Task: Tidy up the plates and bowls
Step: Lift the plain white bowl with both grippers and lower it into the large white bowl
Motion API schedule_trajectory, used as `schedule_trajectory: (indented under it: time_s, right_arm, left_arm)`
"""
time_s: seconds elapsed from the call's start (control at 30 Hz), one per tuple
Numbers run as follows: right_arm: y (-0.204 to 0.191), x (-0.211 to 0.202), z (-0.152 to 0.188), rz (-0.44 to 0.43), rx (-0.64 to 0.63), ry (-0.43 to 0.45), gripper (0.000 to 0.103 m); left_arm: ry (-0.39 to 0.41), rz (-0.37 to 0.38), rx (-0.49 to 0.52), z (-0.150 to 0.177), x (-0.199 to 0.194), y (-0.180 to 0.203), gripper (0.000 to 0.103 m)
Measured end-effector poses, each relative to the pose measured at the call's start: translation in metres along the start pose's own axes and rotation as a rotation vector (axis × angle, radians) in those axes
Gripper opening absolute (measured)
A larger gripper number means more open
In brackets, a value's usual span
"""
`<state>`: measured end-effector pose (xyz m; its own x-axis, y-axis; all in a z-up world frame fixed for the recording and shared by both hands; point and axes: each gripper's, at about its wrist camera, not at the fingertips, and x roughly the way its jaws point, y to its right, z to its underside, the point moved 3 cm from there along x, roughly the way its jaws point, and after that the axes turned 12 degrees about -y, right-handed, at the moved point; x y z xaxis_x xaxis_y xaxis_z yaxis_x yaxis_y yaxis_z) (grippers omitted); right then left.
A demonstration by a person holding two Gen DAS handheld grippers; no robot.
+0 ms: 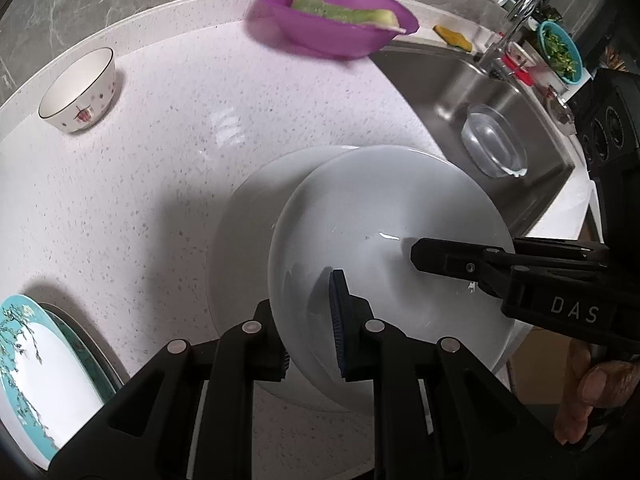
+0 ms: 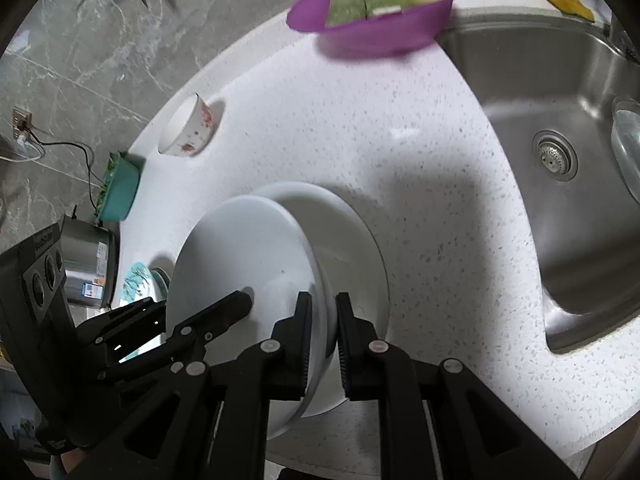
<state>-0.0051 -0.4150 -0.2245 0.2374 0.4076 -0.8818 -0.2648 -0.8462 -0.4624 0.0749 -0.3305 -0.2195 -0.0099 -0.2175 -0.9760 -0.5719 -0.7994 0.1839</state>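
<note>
- Left gripper [image 1: 314,334]: we pinch the white bowl's [image 1: 384,216] near rim
- Right gripper [image 2: 323,322]: pinching its opposite rim
- Bowl: tilted over the white plate [image 1: 244,216] on the counter [image 1: 160,168]

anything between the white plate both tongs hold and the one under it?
Nothing visible. The left tongs and right tongs clamp the rim of the tilted white plate, directly above the lower white plate on the counter.
</note>
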Motion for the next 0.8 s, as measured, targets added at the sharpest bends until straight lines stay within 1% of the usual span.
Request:
schedule_trajectory:
  time_s: [0.1,0.27,0.43,0.57,0.6,0.7,0.8]
  right_arm:
    - [0.002,0.007,-0.001,0.011,-0.006,-0.016,0.014]
    - [0.003,0.014,-0.004,0.03,-0.023,-0.029,0.014]
    - [-0.001,0.016,-0.007,0.073,-0.066,-0.018,0.014]
    - [-0.007,0.017,-0.007,0.128,-0.117,-0.009,0.014]
    - [-0.008,0.018,-0.007,0.139,-0.128,-0.007,0.014]
    - [-0.01,0.019,-0.007,0.174,-0.158,0.002,0.014]
    - [-0.012,0.019,-0.007,0.201,-0.176,0.002,0.016]
  left_arm:
    - [-0.008,-0.015,-0.003,0.001,0.011,-0.002,0.017]
    - [-0.012,-0.02,-0.011,0.0,0.023,-0.005,0.017]
    - [-0.005,-0.028,-0.016,-0.002,0.025,-0.006,0.017]
    - [0.009,-0.03,-0.027,-0.002,0.026,-0.005,0.017]
    - [0.012,-0.03,-0.028,-0.002,0.026,-0.005,0.02]
    - [0.014,-0.047,-0.02,-0.002,0.028,-0.002,0.023]
    - [0.021,-0.053,-0.019,0.0,0.028,-0.002,0.023]
